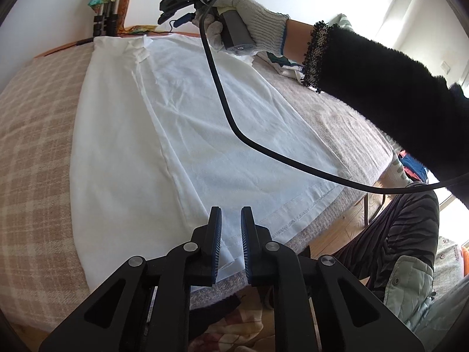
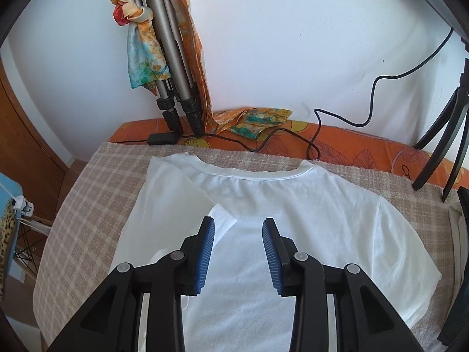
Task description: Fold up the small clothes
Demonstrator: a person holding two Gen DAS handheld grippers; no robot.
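Note:
A white T-shirt (image 1: pixel 187 123) lies flat on a beige plaid cloth (image 1: pixel 35 135), its left side folded inward along a long crease. My left gripper (image 1: pixel 231 220) hovers over the hem corner, jaws slightly apart, holding nothing. My right gripper (image 2: pixel 238 228) is open above the shirt (image 2: pixel 293 220) near the collar, beside the folded-in left sleeve (image 2: pixel 219 214). The right sleeve (image 2: pixel 410 264) lies spread out. In the left wrist view the gloved hand holds the right gripper (image 1: pixel 187 3) above the collar end.
A tripod (image 2: pixel 173 58) with a colourful scarf leans on the wall behind the table. A black cable (image 2: pixel 337 123) and adapter lie on the orange cloth. Another tripod's legs (image 2: pixel 445 152) stand at the right. A cable (image 1: pixel 263 146) hangs over the shirt.

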